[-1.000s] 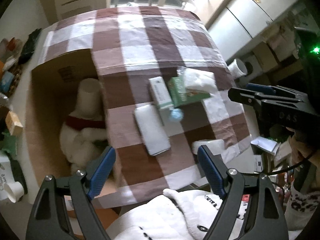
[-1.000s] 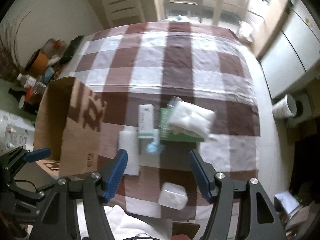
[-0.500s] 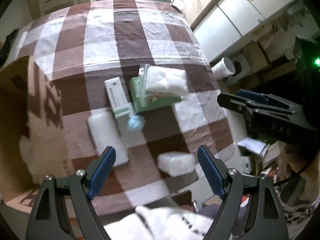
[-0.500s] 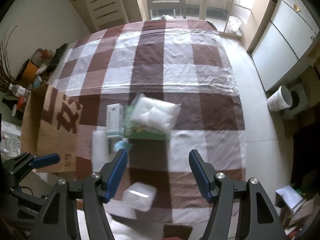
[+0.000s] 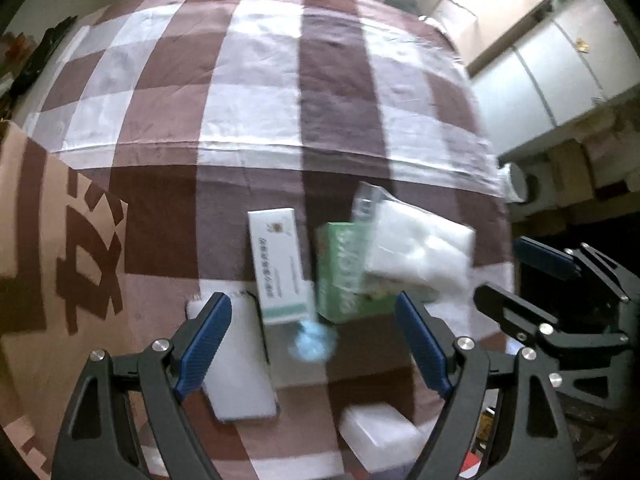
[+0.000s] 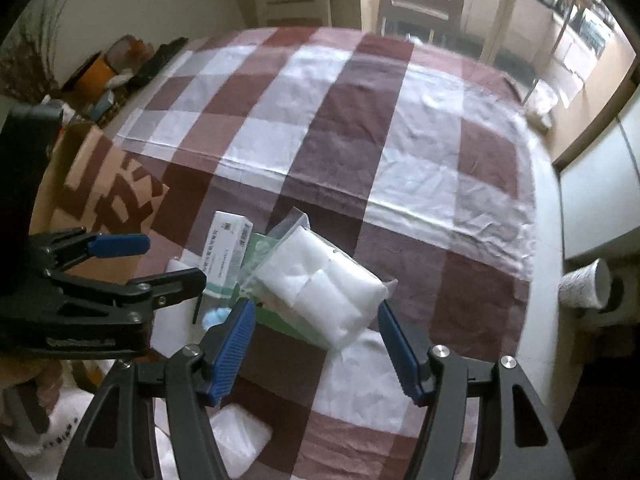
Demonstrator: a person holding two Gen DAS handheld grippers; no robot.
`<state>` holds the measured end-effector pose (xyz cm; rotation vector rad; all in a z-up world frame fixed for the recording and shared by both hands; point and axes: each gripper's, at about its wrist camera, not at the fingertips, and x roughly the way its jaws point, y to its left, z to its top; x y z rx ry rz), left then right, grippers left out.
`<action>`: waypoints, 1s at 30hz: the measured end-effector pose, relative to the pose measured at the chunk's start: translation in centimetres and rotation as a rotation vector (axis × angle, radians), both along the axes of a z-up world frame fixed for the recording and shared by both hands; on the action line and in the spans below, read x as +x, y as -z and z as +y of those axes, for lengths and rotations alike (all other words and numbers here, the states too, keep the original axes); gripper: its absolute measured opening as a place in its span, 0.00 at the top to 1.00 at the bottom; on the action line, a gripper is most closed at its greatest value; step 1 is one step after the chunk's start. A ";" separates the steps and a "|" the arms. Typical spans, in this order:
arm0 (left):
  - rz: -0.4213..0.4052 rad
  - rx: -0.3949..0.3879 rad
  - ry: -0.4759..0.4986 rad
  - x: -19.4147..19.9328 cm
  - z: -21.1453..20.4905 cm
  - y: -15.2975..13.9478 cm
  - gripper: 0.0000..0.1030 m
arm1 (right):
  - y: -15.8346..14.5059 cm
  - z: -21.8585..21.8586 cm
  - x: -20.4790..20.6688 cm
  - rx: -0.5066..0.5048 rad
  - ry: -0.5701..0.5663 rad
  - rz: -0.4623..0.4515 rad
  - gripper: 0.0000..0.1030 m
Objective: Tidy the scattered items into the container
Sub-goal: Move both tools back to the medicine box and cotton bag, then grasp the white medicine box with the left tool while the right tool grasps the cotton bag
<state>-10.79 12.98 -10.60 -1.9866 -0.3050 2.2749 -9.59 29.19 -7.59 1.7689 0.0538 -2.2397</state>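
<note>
White packet (image 6: 320, 284) lies between right claw (image 6: 314, 344) tips.

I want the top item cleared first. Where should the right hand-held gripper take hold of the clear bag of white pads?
Probably from above, across the short width of the clear bag of white pads. It lies tilted on the green box, nothing covering it, and the open right hand-held gripper already straddles its near end.
</note>
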 end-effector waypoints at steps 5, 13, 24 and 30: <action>-0.035 -0.038 -0.038 -1.6 -0.7 3.1 0.18 | 3.2 1.1 -1.5 0.002 0.083 -0.074 0.36; -0.076 -0.074 -0.039 -3.2 -1.0 6.1 0.18 | 6.8 2.2 -2.6 -0.092 0.185 -0.171 0.29; -0.085 -0.120 -0.001 -3.7 -0.7 8.2 0.18 | 6.9 0.6 -3.4 -0.107 0.178 -0.154 0.43; -0.087 -0.136 0.062 -2.7 0.2 8.9 0.48 | 5.5 -0.4 -2.9 -0.105 0.142 -0.110 0.60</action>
